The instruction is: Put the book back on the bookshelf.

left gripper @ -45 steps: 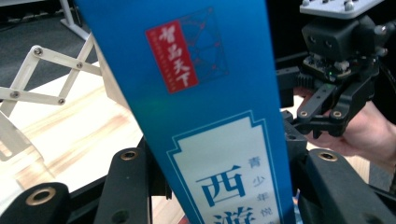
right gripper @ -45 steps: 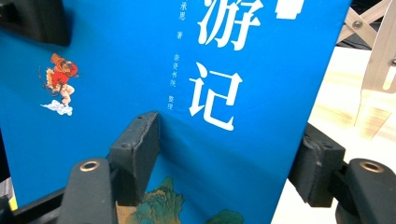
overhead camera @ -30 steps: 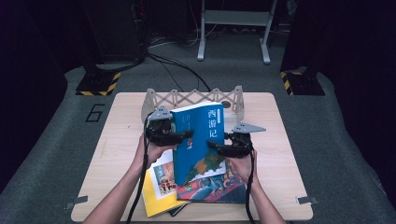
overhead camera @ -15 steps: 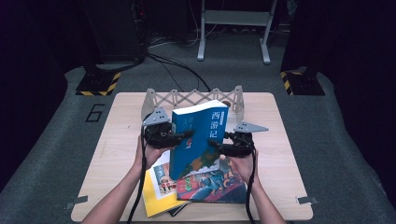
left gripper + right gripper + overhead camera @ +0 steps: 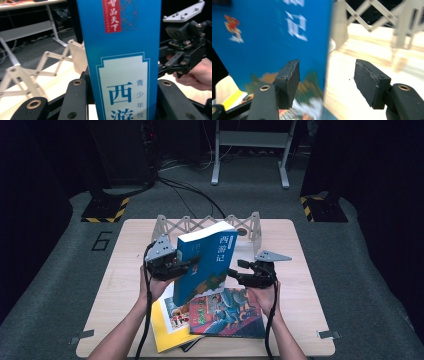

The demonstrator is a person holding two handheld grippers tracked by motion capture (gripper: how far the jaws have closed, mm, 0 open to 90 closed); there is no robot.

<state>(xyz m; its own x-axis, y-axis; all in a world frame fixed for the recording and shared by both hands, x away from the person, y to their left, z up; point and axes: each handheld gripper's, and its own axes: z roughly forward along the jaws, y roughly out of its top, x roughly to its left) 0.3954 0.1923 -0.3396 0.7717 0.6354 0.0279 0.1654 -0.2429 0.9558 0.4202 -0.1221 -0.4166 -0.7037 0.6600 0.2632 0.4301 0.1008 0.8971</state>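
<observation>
Jaws of the left gripper (image 5: pixel 167 265) clamp the blue book's (image 5: pixel 205 265) spine at centre frame, tilted above the picture books (image 5: pixel 225 312); its lower edge is cut off. Right gripper (image 5: pixel 242 275) jaws gape, blurred, beside it.

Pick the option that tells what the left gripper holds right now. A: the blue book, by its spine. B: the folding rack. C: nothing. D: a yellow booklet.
A: in the left gripper view the blue book stands spine-on between the black jaws of the left gripper, and the high view shows it lifted and tilted.
</observation>
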